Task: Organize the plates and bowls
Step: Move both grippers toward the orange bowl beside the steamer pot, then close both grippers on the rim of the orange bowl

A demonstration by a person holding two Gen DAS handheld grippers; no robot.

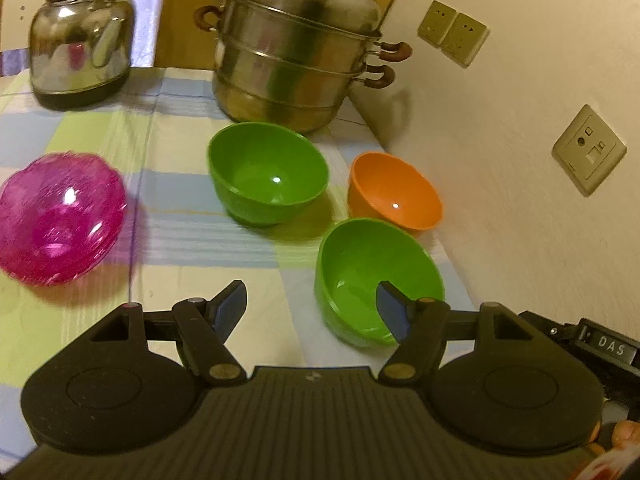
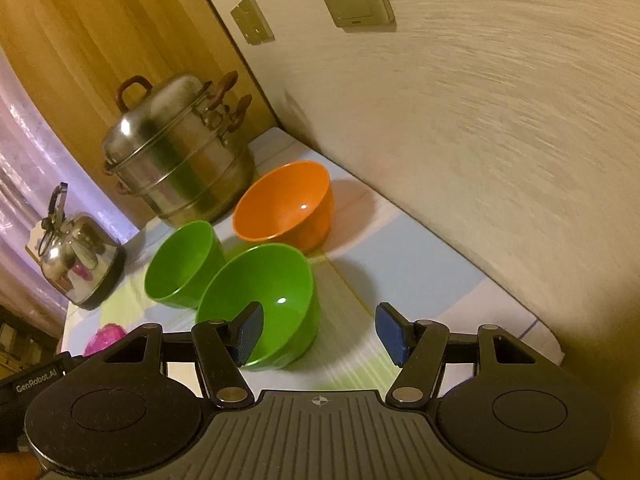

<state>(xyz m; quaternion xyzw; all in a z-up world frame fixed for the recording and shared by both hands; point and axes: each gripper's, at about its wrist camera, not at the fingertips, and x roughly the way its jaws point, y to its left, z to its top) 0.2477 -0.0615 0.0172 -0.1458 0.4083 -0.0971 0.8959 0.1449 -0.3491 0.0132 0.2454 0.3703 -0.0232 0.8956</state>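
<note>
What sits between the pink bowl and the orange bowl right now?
In the left wrist view, the far green bowl stands between the pink bowl and the orange bowl, on the checked tablecloth.

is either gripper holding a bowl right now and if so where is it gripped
Nothing is held. The left gripper and the right gripper are both open, and the nearest green bowl sits on the tablecloth, ungripped.

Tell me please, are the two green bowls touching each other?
Apart. The left wrist view shows striped cloth between the far green bowl and the near green bowl.
</note>
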